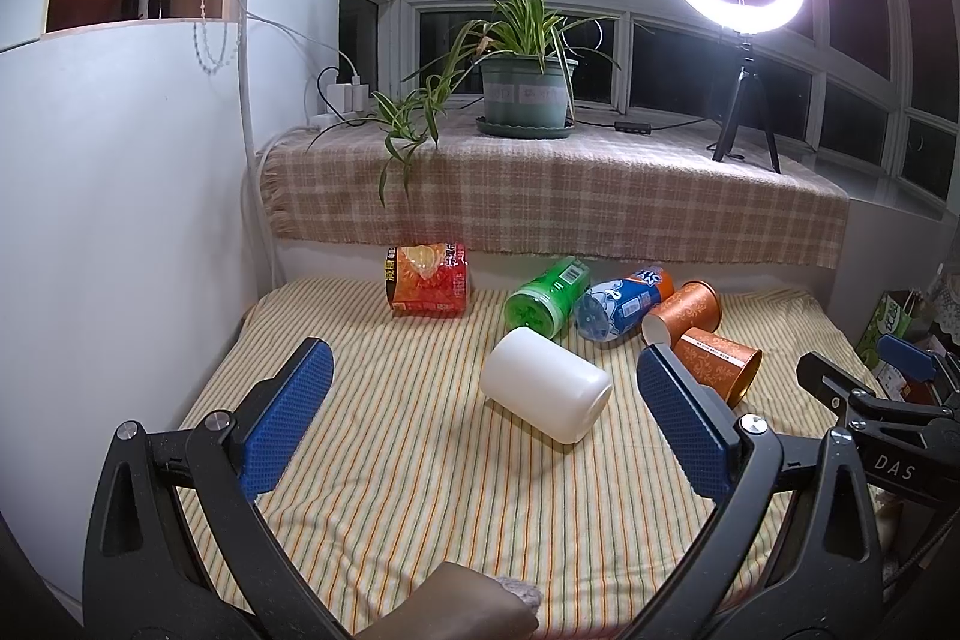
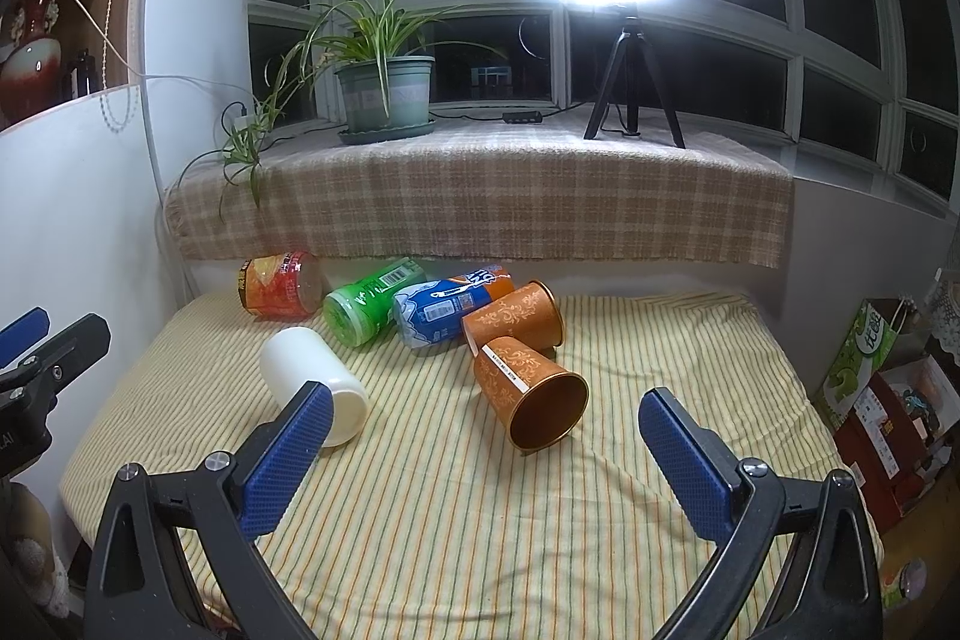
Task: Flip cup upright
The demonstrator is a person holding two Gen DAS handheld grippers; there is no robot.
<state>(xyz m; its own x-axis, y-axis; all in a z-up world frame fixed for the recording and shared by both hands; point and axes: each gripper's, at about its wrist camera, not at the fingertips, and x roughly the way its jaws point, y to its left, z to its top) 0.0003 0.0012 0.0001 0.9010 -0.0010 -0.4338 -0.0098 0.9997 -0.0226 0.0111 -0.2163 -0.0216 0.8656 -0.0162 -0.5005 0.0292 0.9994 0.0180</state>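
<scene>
Both tools hover above the striped cloth (image 2: pixel 456 508) with nothing held: the left hand-held gripper (image 1: pixel 480 418) has its blue textured pads spread wide, framing the white cup (image 1: pixel 545 383), and the right hand-held gripper (image 2: pixel 480 460) is likewise spread, facing the nearer orange cup (image 2: pixel 528 394). Every cup lies on its side. The white cup is a smooth, plain cylinder, near the cloth's middle and apart from the rest. The two orange cups are tapered with a printed floral pattern and a glossy interior; the nearer one touches the farther orange cup (image 2: pixel 516 319), which sits against the blue can (image 2: pixel 447 310). Risks, as judged: a smooth round wall may roll away under one-sided contact; the soft, wrinkled cloth gives an uneven footing for a righted cup; disturbing the clustered orange cups may shift the blue can and green container (image 2: pixel 369 301).
</scene>
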